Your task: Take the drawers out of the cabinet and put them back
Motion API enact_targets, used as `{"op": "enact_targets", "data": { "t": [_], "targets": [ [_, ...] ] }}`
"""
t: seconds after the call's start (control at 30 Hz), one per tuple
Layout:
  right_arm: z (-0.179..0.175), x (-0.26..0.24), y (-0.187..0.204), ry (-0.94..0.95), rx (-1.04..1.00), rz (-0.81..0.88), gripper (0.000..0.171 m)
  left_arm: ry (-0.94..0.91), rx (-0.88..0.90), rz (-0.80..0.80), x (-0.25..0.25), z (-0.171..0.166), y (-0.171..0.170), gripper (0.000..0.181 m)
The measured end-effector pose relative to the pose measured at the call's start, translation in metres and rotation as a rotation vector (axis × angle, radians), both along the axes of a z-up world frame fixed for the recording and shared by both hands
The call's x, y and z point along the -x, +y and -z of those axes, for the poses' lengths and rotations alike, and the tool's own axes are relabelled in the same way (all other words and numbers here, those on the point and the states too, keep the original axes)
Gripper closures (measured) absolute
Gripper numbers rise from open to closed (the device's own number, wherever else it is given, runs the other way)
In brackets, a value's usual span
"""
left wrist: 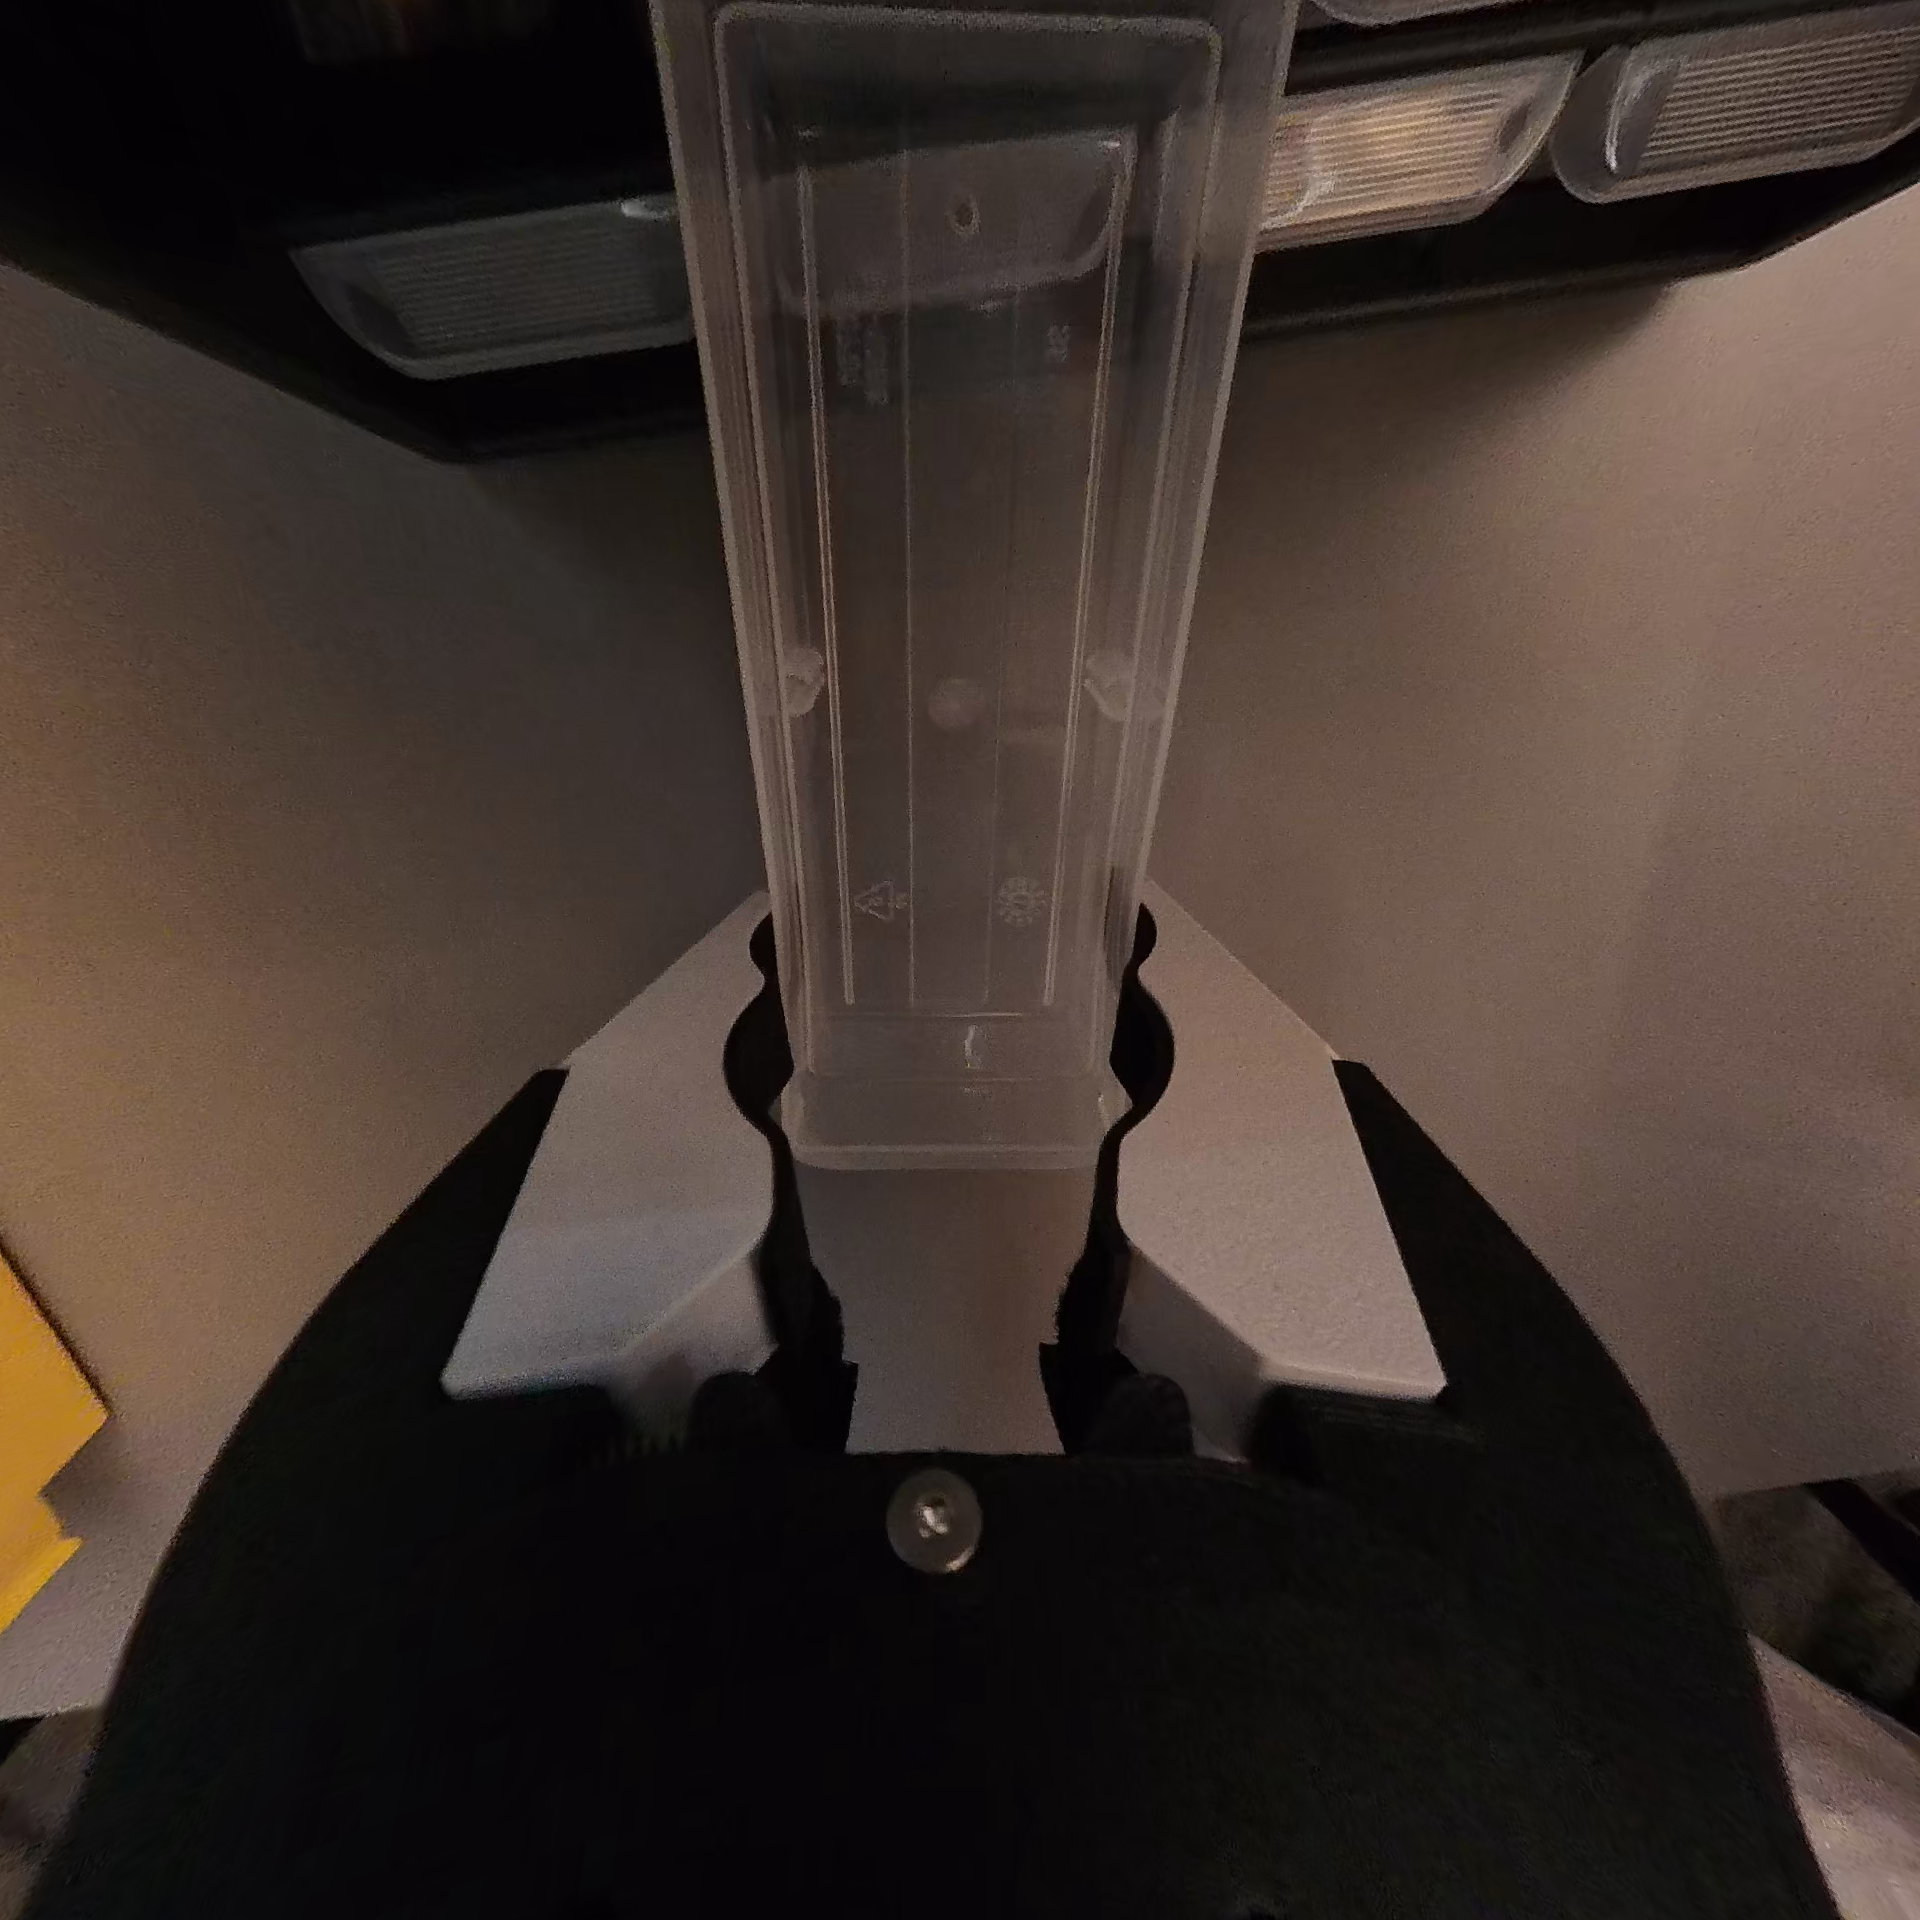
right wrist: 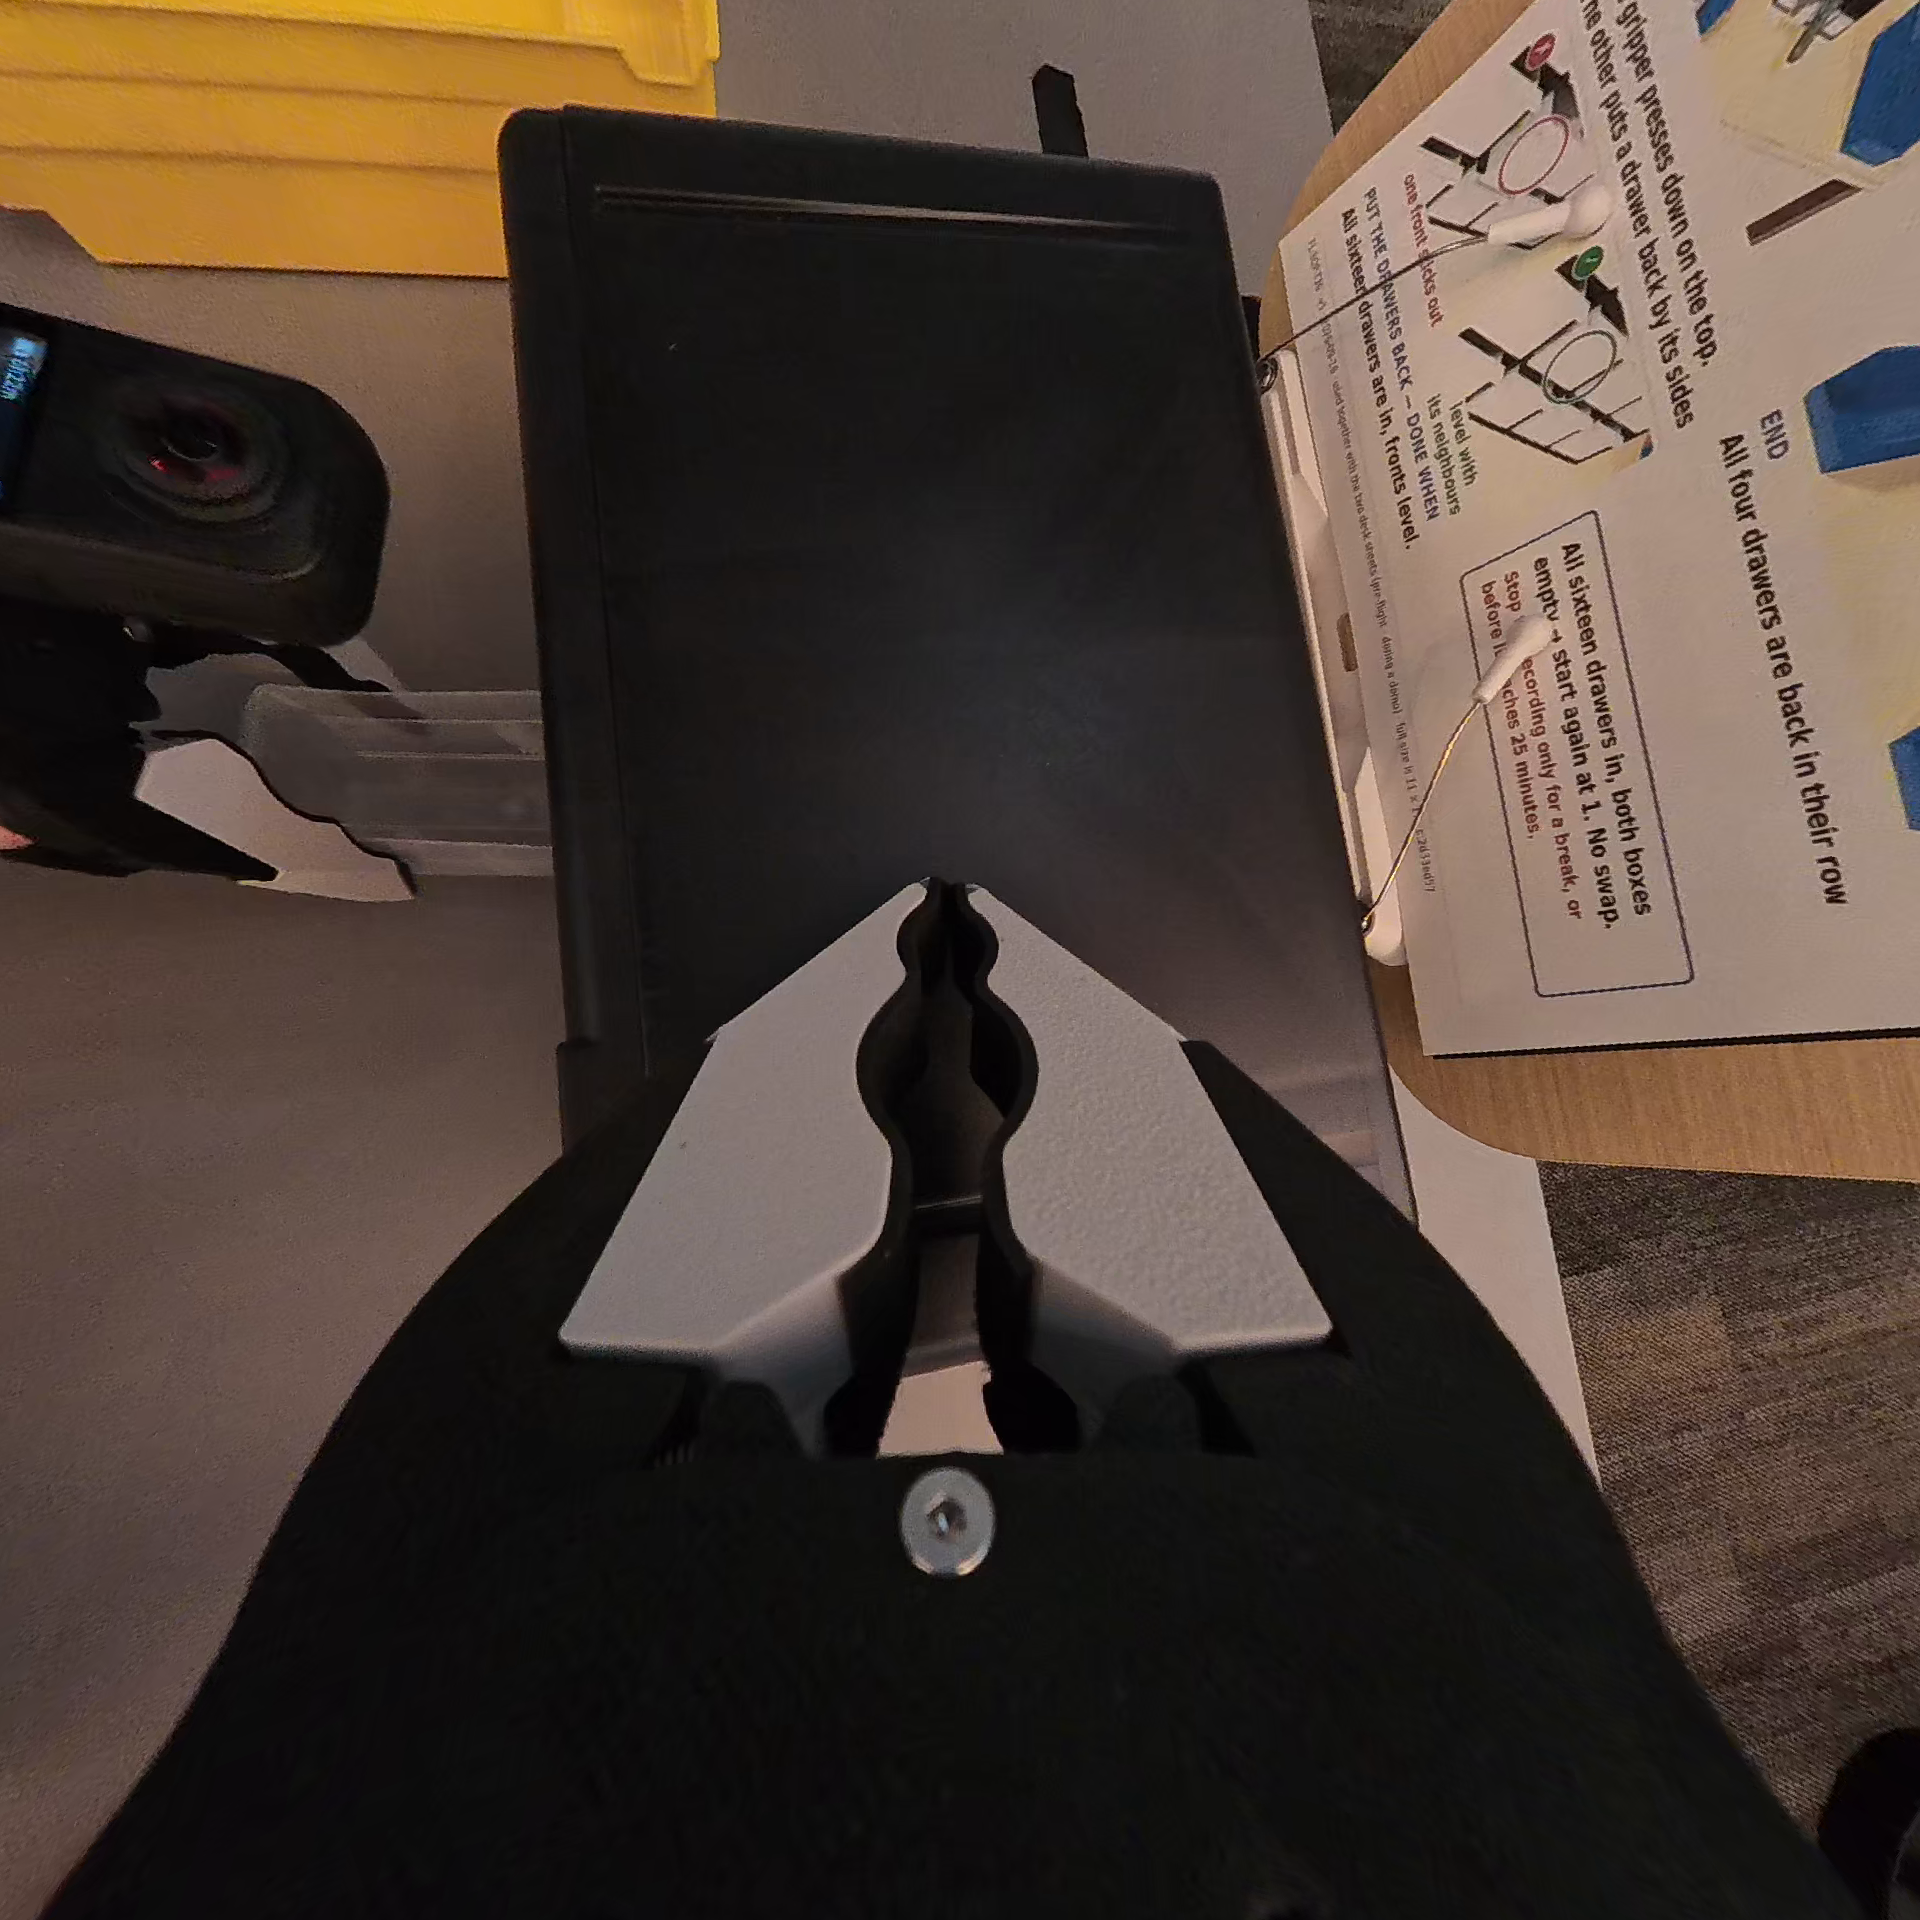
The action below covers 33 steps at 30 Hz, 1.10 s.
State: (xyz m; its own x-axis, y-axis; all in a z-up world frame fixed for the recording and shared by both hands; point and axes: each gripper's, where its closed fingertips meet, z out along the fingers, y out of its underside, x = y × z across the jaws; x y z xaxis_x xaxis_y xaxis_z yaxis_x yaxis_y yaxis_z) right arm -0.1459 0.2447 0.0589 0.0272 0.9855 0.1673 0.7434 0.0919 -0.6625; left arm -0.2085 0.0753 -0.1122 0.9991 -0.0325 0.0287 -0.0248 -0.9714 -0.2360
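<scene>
Clear drawer (left wrist: 956, 582) is pinched at its near end by the left gripper (left wrist: 948, 1049), its far end at the black cabinet (right wrist: 935, 582). Right gripper (right wrist: 943, 891), jaws pressed together, is rested on the cabinet top.

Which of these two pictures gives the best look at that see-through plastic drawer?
The left wrist view: the clear drawer fills its centre, gripped at its near end by the left gripper, its far end at the black cabinet. The right wrist view shows only a short side-on stretch of it at the cabinet's left edge.
</scene>
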Motion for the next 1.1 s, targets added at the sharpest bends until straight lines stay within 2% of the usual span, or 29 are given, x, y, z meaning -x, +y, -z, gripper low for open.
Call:
{"op": "enact_targets", "data": {
  "t": [0.3,0.53,1.1],
  "targets": [
    [0.000,0.000,0.000,0.007,-0.022,-0.001,0.171,0.047,0.166,0.018,0.004,-0.006,-0.008,0.121],
    [0.000,0.000,0.000,0.014,-0.023,-0.007,0.171,0.023,0.118,0.019,0.004,-0.015,-0.007,0.121],
    [0.000,0.000,0.000,0.037,-0.028,-0.006,0.171,-0.013,0.131,0.006,0.003,-0.028,-0.001,0.122]
  ]
}}
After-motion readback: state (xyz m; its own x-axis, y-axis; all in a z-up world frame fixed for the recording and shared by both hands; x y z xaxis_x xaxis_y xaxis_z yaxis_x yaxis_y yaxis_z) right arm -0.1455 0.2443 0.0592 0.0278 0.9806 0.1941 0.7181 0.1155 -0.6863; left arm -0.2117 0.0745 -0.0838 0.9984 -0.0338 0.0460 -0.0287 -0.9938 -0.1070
